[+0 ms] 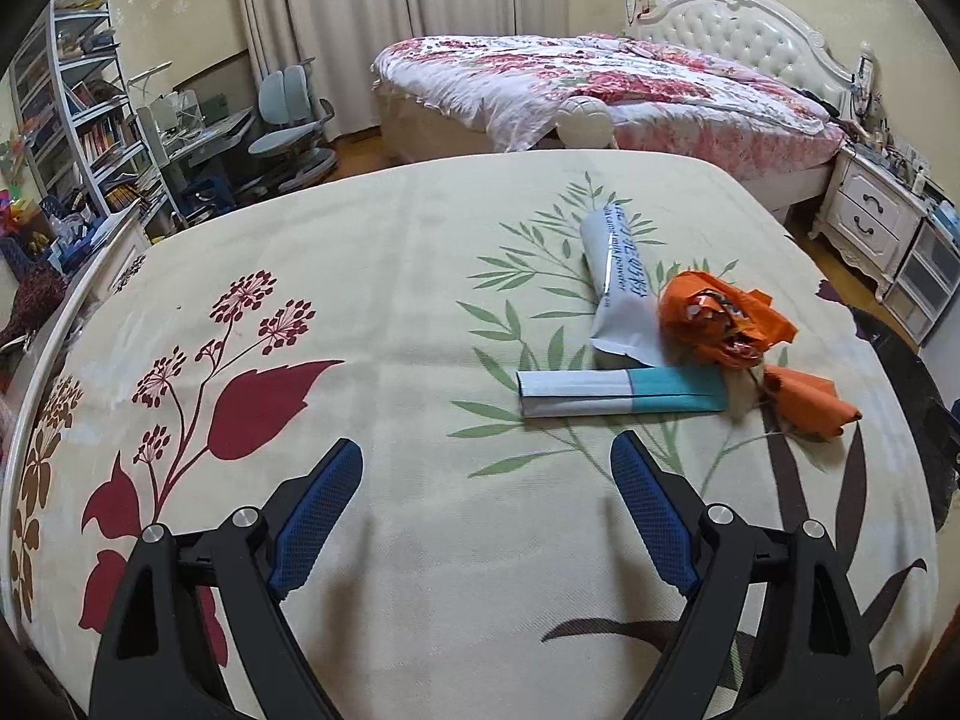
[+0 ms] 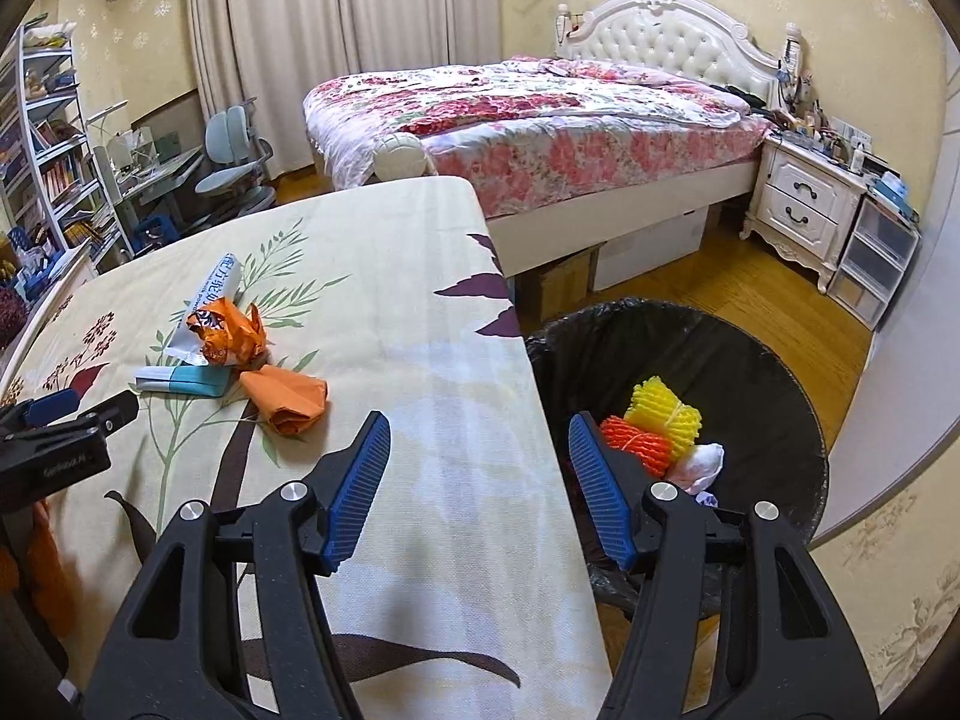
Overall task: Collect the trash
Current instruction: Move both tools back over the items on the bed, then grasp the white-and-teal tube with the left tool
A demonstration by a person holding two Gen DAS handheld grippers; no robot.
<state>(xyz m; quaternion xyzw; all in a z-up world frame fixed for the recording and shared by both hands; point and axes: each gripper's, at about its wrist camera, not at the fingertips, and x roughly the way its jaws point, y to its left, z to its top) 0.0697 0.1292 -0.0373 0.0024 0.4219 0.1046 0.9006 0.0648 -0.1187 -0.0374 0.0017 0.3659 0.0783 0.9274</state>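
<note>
Both tools are open and empty: the left tool wide, the right tool partly. Ahead and right of the left tool, the folded carton, grey pouch and orange wrappers are heaped on the worktop; a neighbour may be dragged along. Below-right of the right tool, the bin is placed. Pouch lettering cannot be made out.

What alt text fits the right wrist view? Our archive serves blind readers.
An open right hand-held gripper hovers over the edge of a floral-cloth table, beside a black-lined trash bin holding yellow and orange foam fruit nets. Crumpled orange wrappers remain on the table.
</note>
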